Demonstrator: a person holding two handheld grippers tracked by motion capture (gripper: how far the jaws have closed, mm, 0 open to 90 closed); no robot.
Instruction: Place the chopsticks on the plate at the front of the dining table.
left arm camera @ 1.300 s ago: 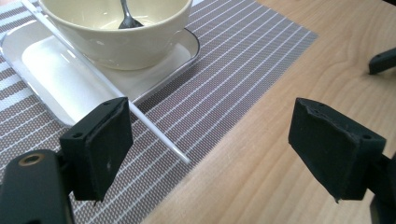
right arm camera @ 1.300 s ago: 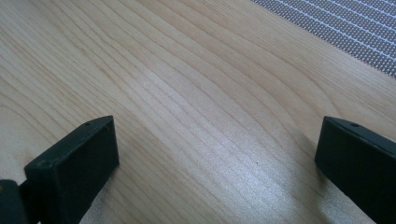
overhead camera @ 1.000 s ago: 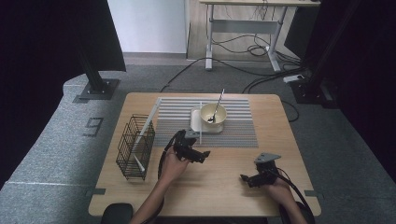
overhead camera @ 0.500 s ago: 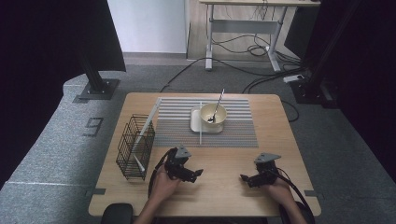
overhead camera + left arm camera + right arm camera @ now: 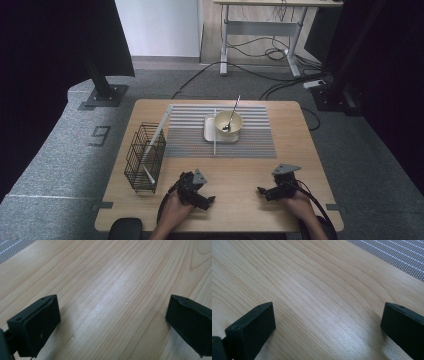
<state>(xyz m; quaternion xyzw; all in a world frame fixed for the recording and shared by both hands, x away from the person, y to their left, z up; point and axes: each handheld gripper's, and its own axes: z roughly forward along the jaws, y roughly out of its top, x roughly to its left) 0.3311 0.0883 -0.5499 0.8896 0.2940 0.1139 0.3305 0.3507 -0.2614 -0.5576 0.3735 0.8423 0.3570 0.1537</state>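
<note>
**Both grippers parked on the near bench edge, nothing in hand**

Left to right in the high view: wire basket (image 5: pixel 145 158) is standing at the left of the bench (image 5: pixel 240 200), with a white stick-like utensil leaning in it – can't tell which kind. Striped mat (image 5: pixel 250 137) is covering the far middle, carrying a white square plate (image 5: pixel 210 134) with the cream bowl (image 5: pixel 228 122) on it; a spoon (image 5: pixel 231 116) is resting in the bowl, handle pointing away. Probably laid out so both hands can reach it from the near edge.

Left gripper (image 5: pixel 204 201) is sitting low over bare wood, well apart from the bowl, angled toward the middle. Right gripper (image 5: pixel 264 191) is mirroring it on the right, also pointing inward. Looks like a rest pose, my guess.

Left gripper view: jaws are standing wide apart, released, only wood grain between them, a corner of mat at top left. Right gripper view: same, jaws spread, empty, mat at the top right corner. These confirm the released state, which the high view is too small to settle; the high view supplies the layout.
</note>
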